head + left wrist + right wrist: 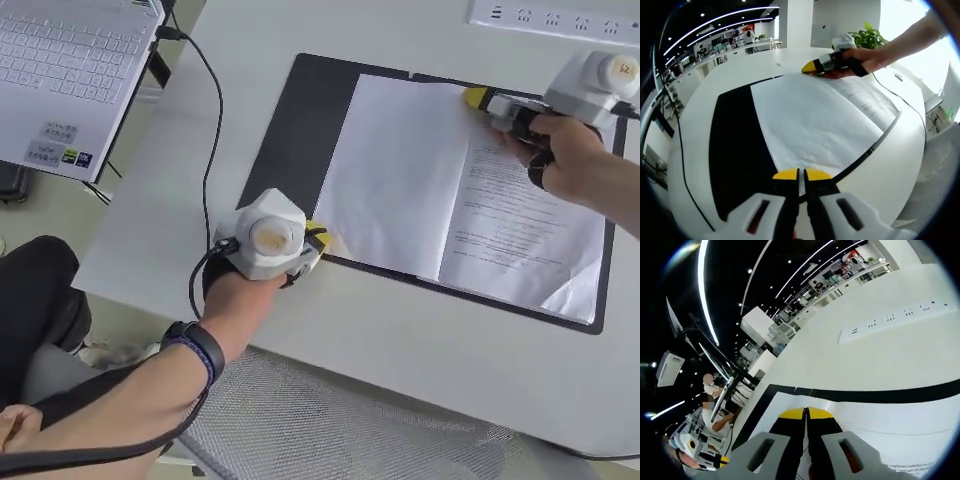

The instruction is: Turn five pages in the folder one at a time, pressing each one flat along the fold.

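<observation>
Both tongs are clenched, grasping nothing: left tongs [316,238] sit on the blank page's [390,180] near left corner, right tongs [476,98] on the far end of the fold [455,190], apparently pressing it flat; the folder [300,130] lies open on the tabletop [400,340]

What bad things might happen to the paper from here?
The left gripper sits shut at the blank page's lower corner; a drag there might crumple it. The right gripper presses just the top of the fold, so the page may lie crooked lower down. The printed page has a bent bottom corner, which might crease harder if more pages land on it.
</observation>
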A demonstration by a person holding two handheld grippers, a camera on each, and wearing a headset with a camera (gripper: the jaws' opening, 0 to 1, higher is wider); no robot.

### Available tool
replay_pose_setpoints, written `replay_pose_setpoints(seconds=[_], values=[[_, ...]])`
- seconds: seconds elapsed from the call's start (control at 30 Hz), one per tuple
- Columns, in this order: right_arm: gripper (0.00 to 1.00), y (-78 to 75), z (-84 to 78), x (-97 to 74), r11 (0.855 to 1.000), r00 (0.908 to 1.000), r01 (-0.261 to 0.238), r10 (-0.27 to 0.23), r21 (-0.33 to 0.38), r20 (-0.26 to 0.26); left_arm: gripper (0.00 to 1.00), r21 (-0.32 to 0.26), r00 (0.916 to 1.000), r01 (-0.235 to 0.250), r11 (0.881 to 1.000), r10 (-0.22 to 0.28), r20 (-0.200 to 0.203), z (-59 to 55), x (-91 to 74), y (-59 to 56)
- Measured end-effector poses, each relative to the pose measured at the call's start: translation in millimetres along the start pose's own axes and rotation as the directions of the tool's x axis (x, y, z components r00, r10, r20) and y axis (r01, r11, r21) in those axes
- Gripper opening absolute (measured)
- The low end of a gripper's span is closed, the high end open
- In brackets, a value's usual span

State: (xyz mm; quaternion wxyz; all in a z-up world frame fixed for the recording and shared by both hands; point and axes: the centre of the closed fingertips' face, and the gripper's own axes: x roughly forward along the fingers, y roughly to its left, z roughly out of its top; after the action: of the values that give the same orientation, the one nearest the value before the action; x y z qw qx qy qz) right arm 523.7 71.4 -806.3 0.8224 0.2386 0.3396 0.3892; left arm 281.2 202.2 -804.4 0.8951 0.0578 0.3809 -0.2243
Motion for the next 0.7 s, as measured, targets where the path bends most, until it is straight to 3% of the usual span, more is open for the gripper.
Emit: replay_pose_setpoints(seconds=[0.23,0.3,0.37,0.63,0.7], values=[[0.0,20.0,-23.2,-17.9,0.999,0.9992,-0.034,0.034,-0.016,-0.02,0.04,0.001,1.0,0.003,1.0,-0.003,-0.003,1.4,-2.5,-3.1],[0.0,35.5,-33.7,-25.9,0.998,0.9983,-0.05,0.049,-0.035,-0.03,0.04,0.003,1.0,0.004,1.0,-0.004,-0.004,1.8,-3.5,-4.1],[0.0,33.3,-30.2,-23.8,0.997,0.997,-0.068,0.066,-0.042,-0.041,0.04,0.0,1.0,0.003,1.0,-0.003,-0.004,1.8,-4.0,-4.6],[0.0,61.4,-63.7,-45.0,0.994,0.9936,-0.097,0.094,-0.042,-0.062,0.04,0.003,1.0,0.005,1.0,-0.005,-0.002,0.4,-2.3,-2.5],[0.0,59.2,-65.0,-46.5,0.994,0.9932,-0.101,0.098,-0.04,-0.063,0.05,0.006,0.9999,0.012,1.0,-0.012,-0.003,-0.4,-1.0,-2.6]])
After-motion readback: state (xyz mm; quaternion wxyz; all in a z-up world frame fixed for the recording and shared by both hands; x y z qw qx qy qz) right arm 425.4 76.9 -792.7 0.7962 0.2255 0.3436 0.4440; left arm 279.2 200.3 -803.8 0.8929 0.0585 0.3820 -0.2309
